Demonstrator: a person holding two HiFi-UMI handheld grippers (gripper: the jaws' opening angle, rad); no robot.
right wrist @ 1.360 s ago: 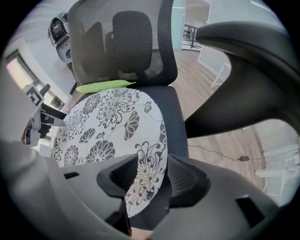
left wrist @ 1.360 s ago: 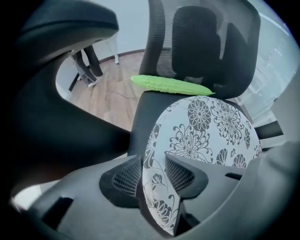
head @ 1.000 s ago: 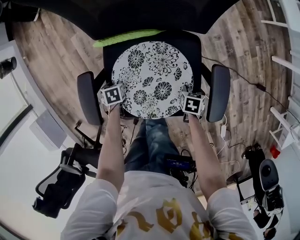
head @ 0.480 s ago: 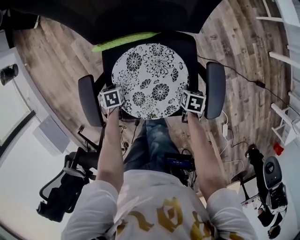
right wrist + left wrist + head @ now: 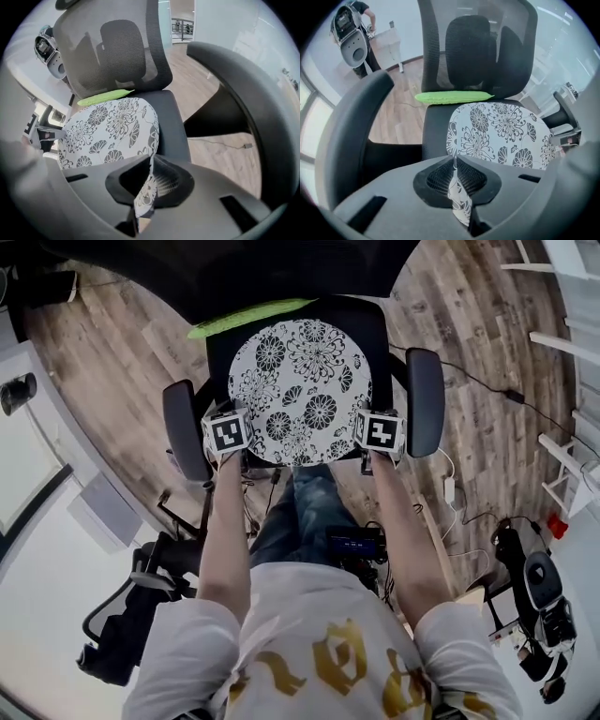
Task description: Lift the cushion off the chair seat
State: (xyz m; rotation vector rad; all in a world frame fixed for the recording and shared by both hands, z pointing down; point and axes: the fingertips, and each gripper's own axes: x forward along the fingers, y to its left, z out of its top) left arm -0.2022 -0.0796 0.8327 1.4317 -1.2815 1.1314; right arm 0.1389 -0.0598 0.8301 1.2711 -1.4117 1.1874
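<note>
Cushion [image 5: 499, 133] edge pinch shows only in gripper views.

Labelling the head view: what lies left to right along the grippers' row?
Left-side armrest → left gripper, jaws closing on the cushion → the cushion itself → right gripper → right-side armrest

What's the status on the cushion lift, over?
Left gripper shut on cushion rim; right gripper likewise. Cushion tilted, near edge up off chair seat. Green item behind, not blocking.

Wood-plank floor [image 5: 112, 343], white shelving [image 5: 562, 343] at right.
</note>
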